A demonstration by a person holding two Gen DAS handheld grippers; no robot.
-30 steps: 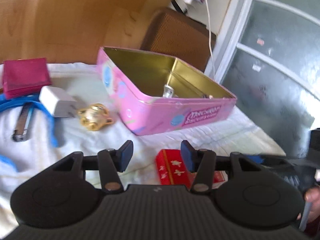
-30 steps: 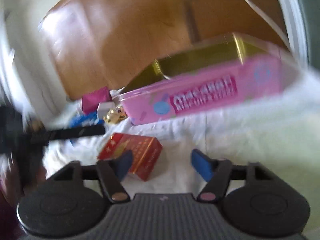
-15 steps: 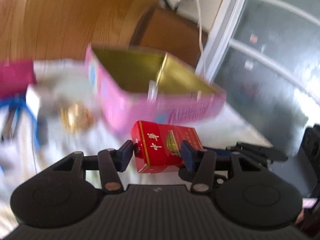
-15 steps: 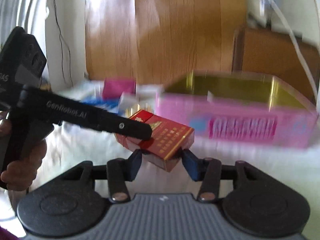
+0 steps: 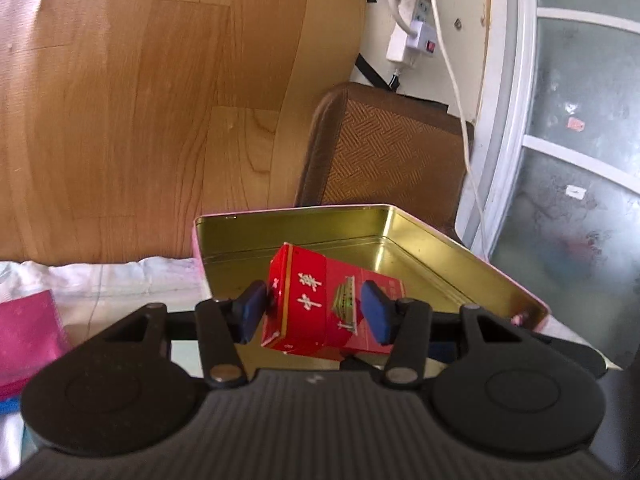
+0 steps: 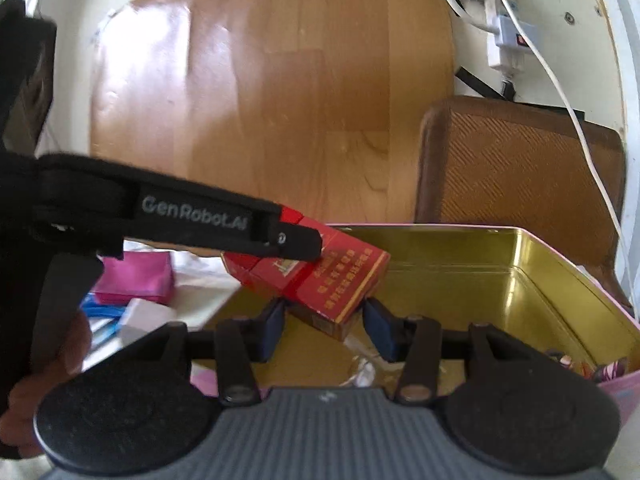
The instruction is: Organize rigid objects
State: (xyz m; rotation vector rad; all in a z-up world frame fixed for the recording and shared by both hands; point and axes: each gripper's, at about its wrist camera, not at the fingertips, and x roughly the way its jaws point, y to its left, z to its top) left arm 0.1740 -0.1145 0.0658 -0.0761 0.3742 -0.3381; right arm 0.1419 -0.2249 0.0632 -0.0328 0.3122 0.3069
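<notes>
A red cigarette pack (image 5: pixel 320 304) hangs tilted above the open pink tin (image 5: pixel 460 248) with its gold inside. My left gripper (image 5: pixel 316 312) is shut on the pack, blue pads pressing its two sides. In the right wrist view the same pack (image 6: pixel 332 276) sits between the pads of my right gripper (image 6: pixel 326 326), which is shut on its lower end. One black finger (image 6: pixel 296 240) of the left gripper lies across the pack's top there. The tin's wall (image 6: pixel 440 256) stands just behind the pack.
A magenta box (image 6: pixel 136 276), a white charger (image 6: pixel 144 316) and a blue band (image 6: pixel 100 312) lie on the white cloth left of the tin. A brown woven chair (image 5: pixel 380 152) and a power strip with a cable (image 5: pixel 416 36) stand behind. A hand (image 6: pixel 60 360) holds the left gripper.
The pack lay on the cloth in front of the tin. My right gripper's jaws closed on it, and both grippers lifted it up and carried it over the tin.
</notes>
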